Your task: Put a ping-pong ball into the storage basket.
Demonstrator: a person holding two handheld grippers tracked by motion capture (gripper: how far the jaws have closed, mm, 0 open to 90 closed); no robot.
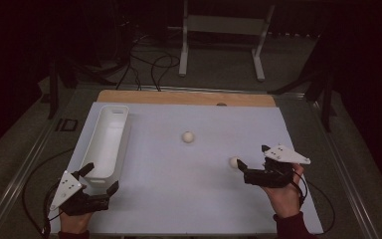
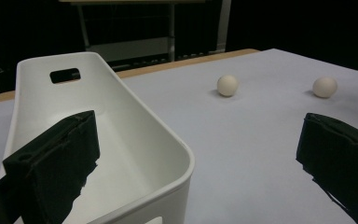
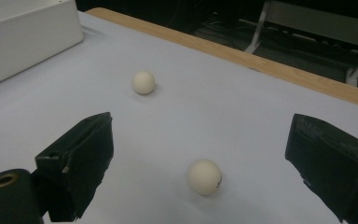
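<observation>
Dim room, pale table (image 1: 179, 199). Right gripper (image 1: 251, 158) spread wide, near ball (image 3: 204, 176) lying between its jaws, untouched: approach step. Next: advance, close gently. Far ball (image 1: 188, 136) mid-table. Left gripper (image 1: 101, 177) spread, idle over white bin (image 1: 104, 144).

Near ball (image 1: 234, 162) cream-white, plain, with a small dark mark on one side in the right gripper view; far ball (image 1: 188, 136) the same cream-white. Bin (image 1: 107, 139) glossy white, no pattern. Table sheet (image 1: 189, 199) pale lavender-white, its far edge tan wood. Both grippers matte black with light grey top plates: left gripper (image 1: 101, 180), right gripper (image 1: 252, 157). Sleeve (image 1: 294, 226) dark red.
</observation>
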